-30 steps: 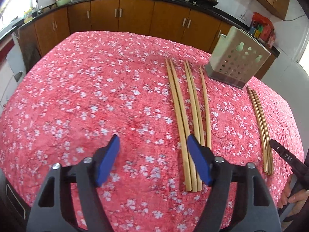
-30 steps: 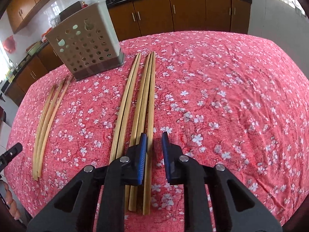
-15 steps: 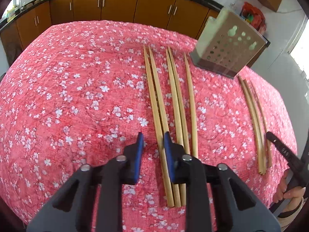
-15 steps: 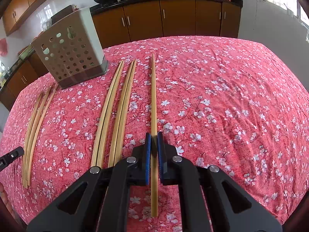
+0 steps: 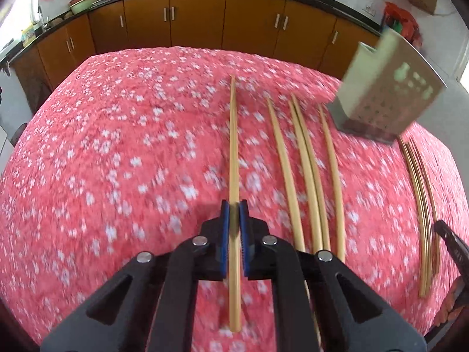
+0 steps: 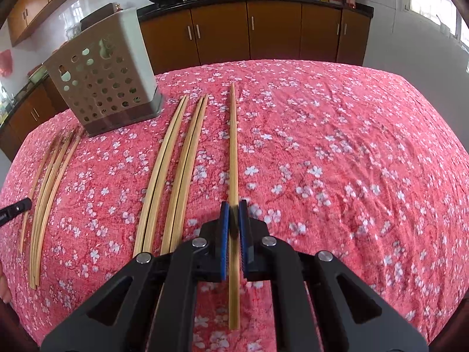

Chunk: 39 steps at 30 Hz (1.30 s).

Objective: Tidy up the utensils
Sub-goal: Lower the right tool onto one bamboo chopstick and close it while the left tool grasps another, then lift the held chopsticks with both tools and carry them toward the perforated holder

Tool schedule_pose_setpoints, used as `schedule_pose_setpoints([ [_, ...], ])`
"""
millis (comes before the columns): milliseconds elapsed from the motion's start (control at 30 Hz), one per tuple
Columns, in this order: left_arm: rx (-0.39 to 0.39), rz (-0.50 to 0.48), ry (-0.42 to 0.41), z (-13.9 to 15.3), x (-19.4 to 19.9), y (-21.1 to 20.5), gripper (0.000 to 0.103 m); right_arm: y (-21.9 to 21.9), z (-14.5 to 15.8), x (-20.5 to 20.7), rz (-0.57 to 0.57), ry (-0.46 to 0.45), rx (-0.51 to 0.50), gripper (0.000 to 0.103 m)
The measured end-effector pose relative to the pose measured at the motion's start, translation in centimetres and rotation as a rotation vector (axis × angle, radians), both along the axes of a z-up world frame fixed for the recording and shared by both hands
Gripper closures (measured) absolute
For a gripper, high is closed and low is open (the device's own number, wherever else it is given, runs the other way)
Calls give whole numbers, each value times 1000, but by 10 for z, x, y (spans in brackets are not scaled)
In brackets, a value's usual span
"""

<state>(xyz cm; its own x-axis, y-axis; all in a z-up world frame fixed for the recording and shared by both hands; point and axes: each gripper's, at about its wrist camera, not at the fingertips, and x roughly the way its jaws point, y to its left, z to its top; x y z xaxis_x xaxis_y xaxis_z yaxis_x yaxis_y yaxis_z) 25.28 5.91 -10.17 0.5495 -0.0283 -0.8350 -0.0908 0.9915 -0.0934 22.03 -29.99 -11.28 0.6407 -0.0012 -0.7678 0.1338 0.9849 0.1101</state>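
Note:
My left gripper (image 5: 234, 215) is shut on a bamboo chopstick (image 5: 233, 146), which runs straight ahead over the red floral cloth. To its right lie several more chopsticks (image 5: 306, 173). My right gripper (image 6: 233, 214) is shut on another chopstick (image 6: 233, 146), set apart to the right of two chopstick pairs (image 6: 176, 179). The perforated grey utensil holder (image 5: 387, 96) (image 6: 102, 79) stands upright at the back, between the two sets. A loose bundle of chopsticks (image 5: 422, 205) (image 6: 47, 193) lies in front of it. I cannot tell whether the held sticks touch the cloth.
The red cloth (image 6: 337, 161) covers the whole table and drops off at the rounded edges. A black finger (image 5: 450, 239) of the other gripper shows beside the bundle, and likewise a black finger (image 6: 14, 208) in the right wrist view. Brown kitchen cabinets (image 5: 199, 20) stand behind.
My left gripper went from wide open to shut on the leftmost chopstick and drew it left of its group. My right gripper shut on the rightmost chopstick and pulled it right.

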Motion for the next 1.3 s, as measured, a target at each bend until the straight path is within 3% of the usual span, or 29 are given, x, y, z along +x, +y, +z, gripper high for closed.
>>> schedule_pose_setpoints([
  [133,-10,-21,-32,-1,9,5,94,-12,-1,12,-36,-15,12,95],
  [367,-93,-37,-52,-1,-12,21,94,-18,0,5,-22,-15,21,95],
  [1300,47,-44,-91,1,-55,6,95,-10,3,-44,-9,-16,-4,95],
])
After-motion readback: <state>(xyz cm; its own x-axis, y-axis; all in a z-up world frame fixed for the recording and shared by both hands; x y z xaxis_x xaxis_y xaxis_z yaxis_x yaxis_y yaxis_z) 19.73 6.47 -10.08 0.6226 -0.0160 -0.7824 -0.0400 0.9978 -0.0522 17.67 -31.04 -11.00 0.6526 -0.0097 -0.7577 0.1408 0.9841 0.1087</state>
